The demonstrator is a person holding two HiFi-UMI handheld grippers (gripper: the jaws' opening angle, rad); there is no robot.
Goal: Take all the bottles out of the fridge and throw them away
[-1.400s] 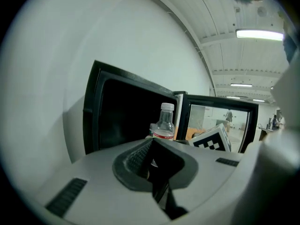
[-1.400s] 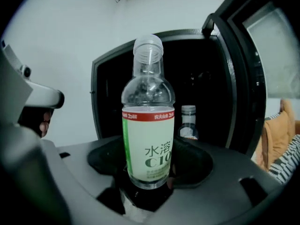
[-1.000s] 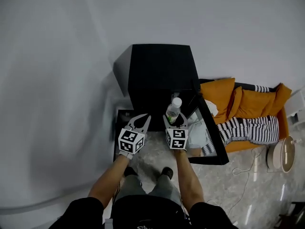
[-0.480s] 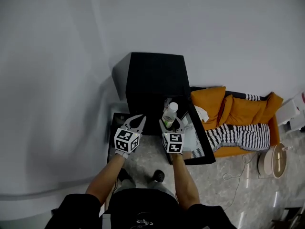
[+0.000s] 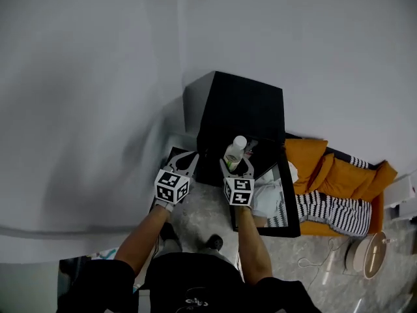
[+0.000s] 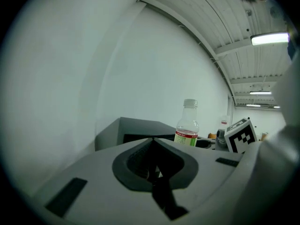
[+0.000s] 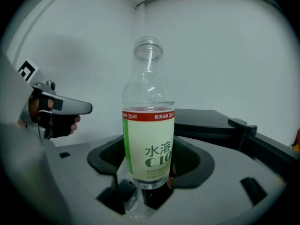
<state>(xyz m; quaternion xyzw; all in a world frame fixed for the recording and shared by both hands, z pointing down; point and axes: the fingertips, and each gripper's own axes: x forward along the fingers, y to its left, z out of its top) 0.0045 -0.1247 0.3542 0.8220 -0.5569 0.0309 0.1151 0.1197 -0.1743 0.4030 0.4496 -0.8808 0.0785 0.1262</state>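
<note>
Left gripper [image 5: 189,156] hangs empty, its grey jaws pressed together, just in front of the fridge [image 5: 242,106] near its left edge. It is probably being kept free for the door or another bottle. Right gripper [image 5: 236,164] is clamped low on the bottle [image 5: 235,152], which stands upright just outside the fridge's open front; a grip near the base should steady it for carrying. The bottle is smooth clear plastic with rounded shoulders and a pale green label under a red band. The fridge is a matte black box, its glass door [image 5: 287,204] swung open to the right.

Bottle [image 7: 148,139] base hidden between right claw [image 7: 147,187] jaws; fridge [image 5: 241,106] interior beyond that claw too dark to read; its contents indeterminate.
</note>
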